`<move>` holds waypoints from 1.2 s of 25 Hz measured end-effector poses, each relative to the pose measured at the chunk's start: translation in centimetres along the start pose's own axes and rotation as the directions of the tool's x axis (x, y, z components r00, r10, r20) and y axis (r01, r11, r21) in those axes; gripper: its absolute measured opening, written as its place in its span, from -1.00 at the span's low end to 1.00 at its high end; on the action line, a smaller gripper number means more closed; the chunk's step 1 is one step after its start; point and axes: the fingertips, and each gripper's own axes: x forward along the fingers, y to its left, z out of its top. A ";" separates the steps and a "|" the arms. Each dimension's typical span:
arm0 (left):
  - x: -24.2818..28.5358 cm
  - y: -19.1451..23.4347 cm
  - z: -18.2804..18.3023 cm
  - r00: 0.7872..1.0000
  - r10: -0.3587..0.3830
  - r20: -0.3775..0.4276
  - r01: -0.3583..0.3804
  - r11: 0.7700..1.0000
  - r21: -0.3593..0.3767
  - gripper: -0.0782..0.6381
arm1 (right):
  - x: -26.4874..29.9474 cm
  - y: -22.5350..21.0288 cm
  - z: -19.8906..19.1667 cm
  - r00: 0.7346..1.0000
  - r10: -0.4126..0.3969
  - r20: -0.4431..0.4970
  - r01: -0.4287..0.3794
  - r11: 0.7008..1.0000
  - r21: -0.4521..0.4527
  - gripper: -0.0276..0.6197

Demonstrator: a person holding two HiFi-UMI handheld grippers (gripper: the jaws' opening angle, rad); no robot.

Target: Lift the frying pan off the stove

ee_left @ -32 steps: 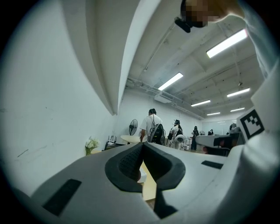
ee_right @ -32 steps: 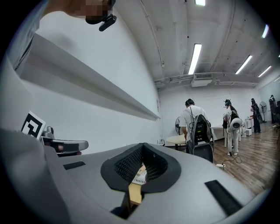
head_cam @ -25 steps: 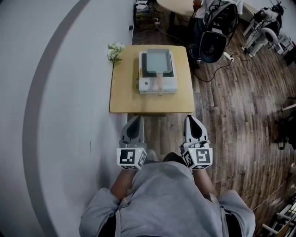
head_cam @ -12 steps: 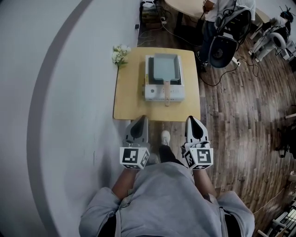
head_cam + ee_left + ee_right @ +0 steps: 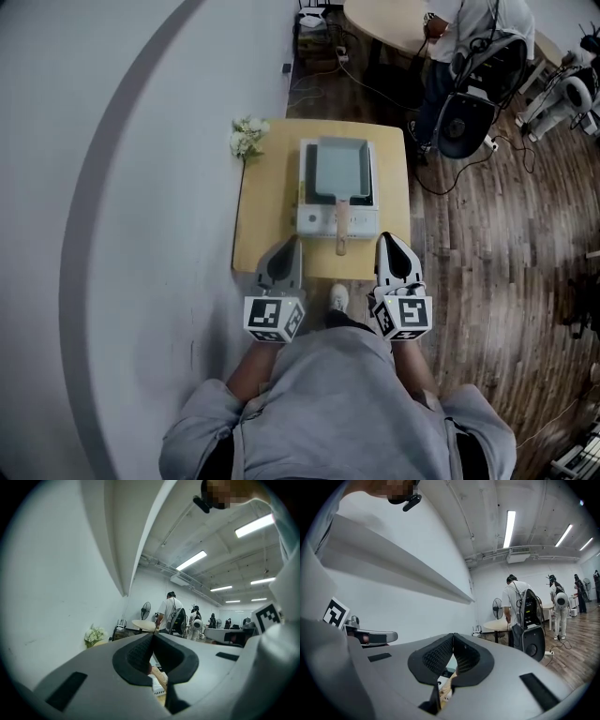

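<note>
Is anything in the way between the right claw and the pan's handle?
Nothing visible. The wooden handle of the frying pan sticks out past the stove, just left of the shut right claw, with only bare table between. The flowers sit at the far left corner.

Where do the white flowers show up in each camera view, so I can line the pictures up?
Head view: the white flowers sit at the far left corner of the wooden table.
Left gripper view: the flowers are low on the left, left of the jaws.
Right gripper view: not in it.
Shared landmark: the round table in the background, top centre in the head view, mid-frame in the left gripper view and the right gripper view.
</note>
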 end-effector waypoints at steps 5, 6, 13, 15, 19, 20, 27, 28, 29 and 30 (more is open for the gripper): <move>4.1 0.9 -0.5 0.999 0.004 -0.052 -0.009 0.996 -0.091 -0.78 | 3.7 -1.8 0.0 0.999 0.047 -0.025 -0.047 0.999 0.006 -0.91; 4.8 1.1 -0.8 0.998 -0.001 -0.066 -0.007 0.994 -0.113 -0.78 | 4.5 -2.1 -0.3 0.998 0.059 -0.035 -0.058 0.998 0.013 -0.91; 9.2 2.2 -2.8 0.987 -0.037 -0.157 0.002 0.976 -0.216 -0.49 | 9.1 -3.6 -2.6 0.983 0.143 -0.117 -0.135 0.988 0.075 -0.80; 10.0 2.4 -3.4 0.983 -0.040 -0.181 -0.003 0.973 -0.231 -0.49 | 9.8 -3.9 -3.2 0.977 0.164 -0.137 -0.154 0.985 0.082 -0.79; 11.4 2.8 -5.3 0.967 -0.081 -0.240 0.004 0.952 -0.307 -0.43 | 10.9 -4.4 -4.5 0.966 0.191 -0.175 -0.175 0.979 0.104 -0.72; 11.8 2.7 -6.0 0.961 -0.107 -0.256 0.012 0.938 -0.346 -0.42 | 11.1 -4.6 -4.8 0.963 0.197 -0.184 -0.179 0.978 0.111 -0.71; 14.2 2.3 -10.8 0.884 -0.301 -0.357 0.057 0.829 -0.557 -0.33 | 12.0 -6.0 -6.9 0.947 0.225 -0.231 -0.193 0.969 0.153 -0.65; 14.4 2.4 -11.5 0.872 -0.320 -0.371 0.055 0.816 -0.576 -0.32 | 12.1 -6.1 -7.2 0.944 0.230 -0.238 -0.196 0.968 0.157 -0.64; 14.7 2.5 -12.2 0.859 -0.341 -0.382 0.053 0.800 -0.597 -0.31 | 12.2 -6.2 -7.5 0.940 0.237 -0.245 -0.201 0.966 0.162 -0.64; 15.0 2.4 -12.8 0.844 -0.367 -0.390 0.053 0.782 -0.621 -0.30 | 12.3 -6.3 -7.7 0.937 0.244 -0.251 -0.207 0.964 0.166 -0.63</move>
